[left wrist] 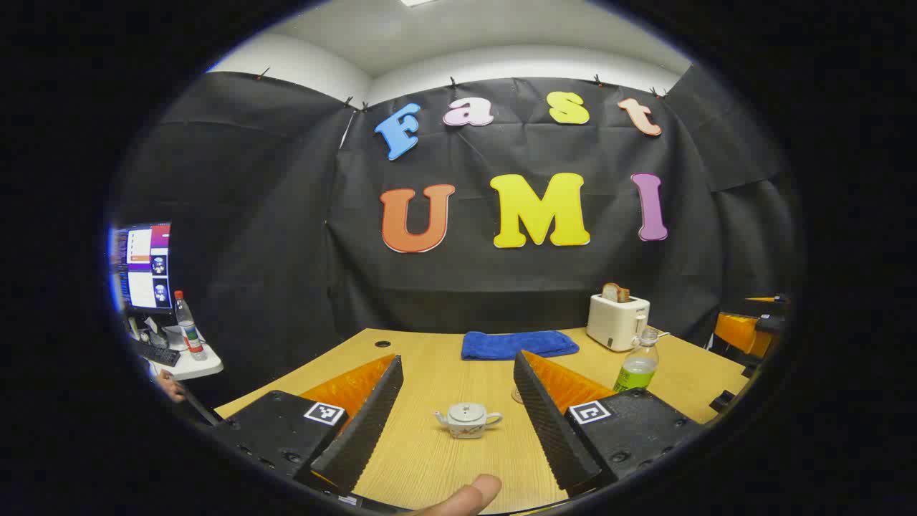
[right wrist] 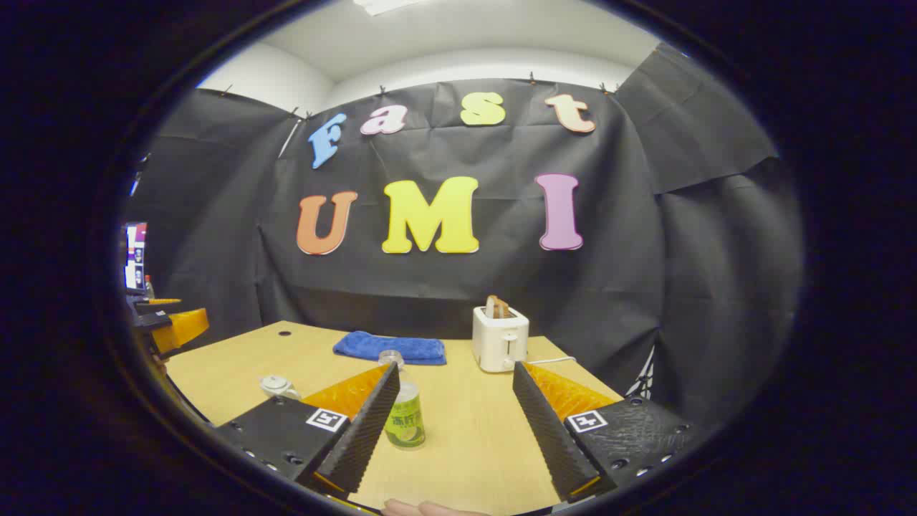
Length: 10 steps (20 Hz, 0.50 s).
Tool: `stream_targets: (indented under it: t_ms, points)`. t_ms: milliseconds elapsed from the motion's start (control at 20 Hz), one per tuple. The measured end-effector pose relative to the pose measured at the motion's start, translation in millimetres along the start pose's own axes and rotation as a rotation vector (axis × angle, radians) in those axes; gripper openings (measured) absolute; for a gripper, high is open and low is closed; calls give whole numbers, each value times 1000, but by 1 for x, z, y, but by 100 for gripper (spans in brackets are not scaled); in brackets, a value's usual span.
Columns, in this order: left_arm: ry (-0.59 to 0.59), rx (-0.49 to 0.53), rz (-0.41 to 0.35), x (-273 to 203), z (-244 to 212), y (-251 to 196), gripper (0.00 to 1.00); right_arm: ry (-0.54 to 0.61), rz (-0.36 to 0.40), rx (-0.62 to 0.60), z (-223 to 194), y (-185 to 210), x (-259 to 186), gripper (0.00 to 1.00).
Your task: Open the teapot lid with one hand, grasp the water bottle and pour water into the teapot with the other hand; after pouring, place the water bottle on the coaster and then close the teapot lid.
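While both tools are hovering low over the wooden table [left wrist: 430,373], nothing is being held yet and the lid is sitting on the teapot [left wrist: 467,419]. Taking the teapot as the landmark: in the left gripper view it is lying straight ahead of the left gripper [left wrist: 458,373], framed between the two spread fingers, small and squat, with its spout and handle running crosswise to the line of approach. The left gripper's fingers are standing wide apart, touching nothing.

Beyond the teapot, to its right and a little farther back, the water bottle [left wrist: 637,364] is standing upright, its long axis vertical. In the right gripper view the bottle [right wrist: 403,405] is sitting just inside the left finger of the right gripper [right wrist: 455,380], whose fingers are likewise gaping and empty; the teapot [right wrist: 278,387] is lying well off to that gripper's left.

So the left hand is looking better placed for the lid, coming down from above onto the knob, and the right for the bottle, which is calling for a small shift leftward. Farther back than the teapot, a blue towel [left wrist: 519,344] and a toaster [left wrist: 617,321] are resting.
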<state>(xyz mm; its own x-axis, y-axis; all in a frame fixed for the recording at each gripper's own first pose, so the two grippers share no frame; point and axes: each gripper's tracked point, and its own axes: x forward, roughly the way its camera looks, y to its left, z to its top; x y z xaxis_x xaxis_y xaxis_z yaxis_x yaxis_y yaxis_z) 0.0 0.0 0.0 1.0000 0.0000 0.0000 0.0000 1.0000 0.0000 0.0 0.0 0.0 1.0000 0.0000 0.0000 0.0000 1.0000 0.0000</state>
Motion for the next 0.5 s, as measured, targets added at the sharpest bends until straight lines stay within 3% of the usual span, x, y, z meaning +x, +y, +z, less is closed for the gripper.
stream_targets:
  t_ms: [500]
  points:
    - [31, 6, 0, 13, -15, -2, 98, 0, -23, 12, 3, -10, 2, 94]
